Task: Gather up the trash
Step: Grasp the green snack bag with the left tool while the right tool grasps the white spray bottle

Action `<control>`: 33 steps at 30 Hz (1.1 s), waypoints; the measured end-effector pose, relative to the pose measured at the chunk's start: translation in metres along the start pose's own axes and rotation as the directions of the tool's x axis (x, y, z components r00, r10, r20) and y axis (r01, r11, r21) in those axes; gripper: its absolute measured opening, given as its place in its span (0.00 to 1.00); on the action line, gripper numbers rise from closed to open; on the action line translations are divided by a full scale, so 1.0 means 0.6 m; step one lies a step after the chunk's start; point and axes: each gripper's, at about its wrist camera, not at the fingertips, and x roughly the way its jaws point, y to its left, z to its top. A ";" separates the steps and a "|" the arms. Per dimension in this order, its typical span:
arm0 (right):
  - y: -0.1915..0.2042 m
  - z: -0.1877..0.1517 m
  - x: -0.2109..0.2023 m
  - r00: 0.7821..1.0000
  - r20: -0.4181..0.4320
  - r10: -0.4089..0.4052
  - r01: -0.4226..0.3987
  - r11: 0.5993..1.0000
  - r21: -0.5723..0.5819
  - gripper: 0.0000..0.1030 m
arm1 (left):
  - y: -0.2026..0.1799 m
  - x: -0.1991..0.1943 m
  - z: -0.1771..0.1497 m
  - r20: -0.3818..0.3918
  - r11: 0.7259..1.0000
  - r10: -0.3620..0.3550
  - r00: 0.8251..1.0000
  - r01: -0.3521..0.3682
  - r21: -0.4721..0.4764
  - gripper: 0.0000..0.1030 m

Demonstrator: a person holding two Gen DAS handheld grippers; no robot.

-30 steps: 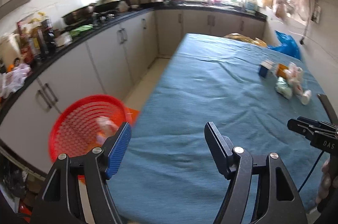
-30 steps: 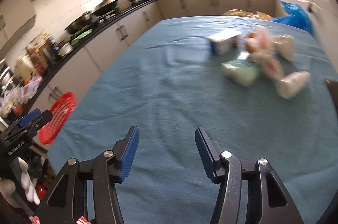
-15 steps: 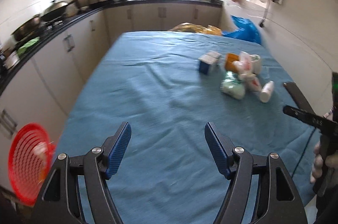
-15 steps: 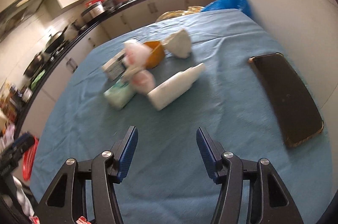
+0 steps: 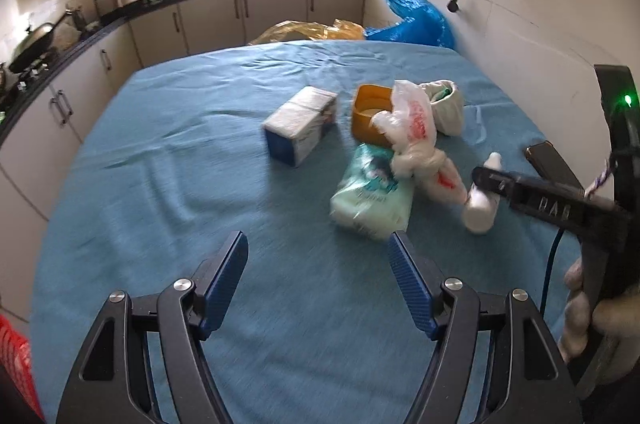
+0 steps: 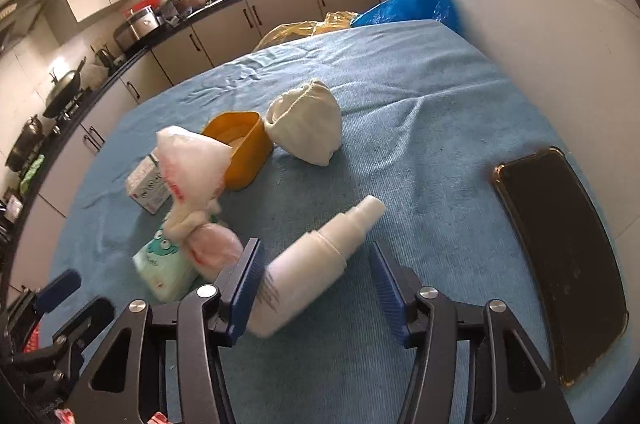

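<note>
White spray bottle (image 6: 316,264) between the right tool's (image 6: 316,288) spread fingers.

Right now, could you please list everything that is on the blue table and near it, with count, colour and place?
spray bottle: 1, white, lying between the right gripper's fingers
tied plastic bag: 1, white and red, on the tissue pack
tissue pack: 1, pale green, table middle
carton: 1, white and blue, left of the tub
tub: 1, orange, open
cloth bundle: 1, cream, beside the tub
phone: 1, black, right edge
basket: 1, red, lower left
left gripper: open
right gripper: open
</note>
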 end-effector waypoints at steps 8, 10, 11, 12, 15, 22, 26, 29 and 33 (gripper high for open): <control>-0.008 0.002 0.013 1.000 -0.002 -0.014 0.014 1.000 -0.020 0.48 | -0.037 0.077 0.043 -0.030 0.995 -0.091 0.995 0.092 0.031 0.72; -0.009 0.000 0.013 1.000 0.002 -0.009 0.009 1.000 -0.023 0.48 | -0.043 0.094 0.050 -0.042 0.994 -0.102 0.994 0.104 0.038 0.73; -0.008 -0.001 0.014 1.000 0.004 -0.009 0.009 1.000 -0.026 0.48 | -0.047 0.098 0.052 -0.048 0.993 -0.108 0.993 0.109 0.039 0.73; -0.009 0.001 0.016 1.000 0.004 -0.007 0.007 0.999 -0.031 0.48 | -0.049 0.104 0.053 -0.056 0.993 -0.111 0.992 0.114 0.041 0.73; -0.009 -0.001 0.015 1.000 0.008 -0.007 0.007 0.999 -0.038 0.47 | -0.053 0.120 0.052 -0.074 0.993 -0.108 0.991 0.111 0.044 0.73; -0.007 -0.012 0.009 1.000 0.019 -0.023 0.024 0.999 -0.043 0.31 | -0.061 0.116 0.048 -0.076 0.996 -0.061 0.995 0.066 0.062 0.50; -0.013 -0.015 0.004 1.000 0.026 -0.011 0.012 0.999 -0.030 0.31 | -0.061 0.097 0.036 -0.090 0.996 -0.065 0.994 0.070 0.063 0.40; -0.016 -0.017 0.001 0.999 0.032 -0.004 0.005 1.000 -0.021 0.31 | -0.053 0.069 0.021 -0.076 0.996 -0.054 0.996 0.059 0.066 0.38; -0.018 -0.020 -0.004 0.999 0.046 -0.002 0.003 1.000 -0.013 0.31 | -0.023 0.012 -0.004 -0.048 0.998 -0.057 0.997 0.058 0.010 0.38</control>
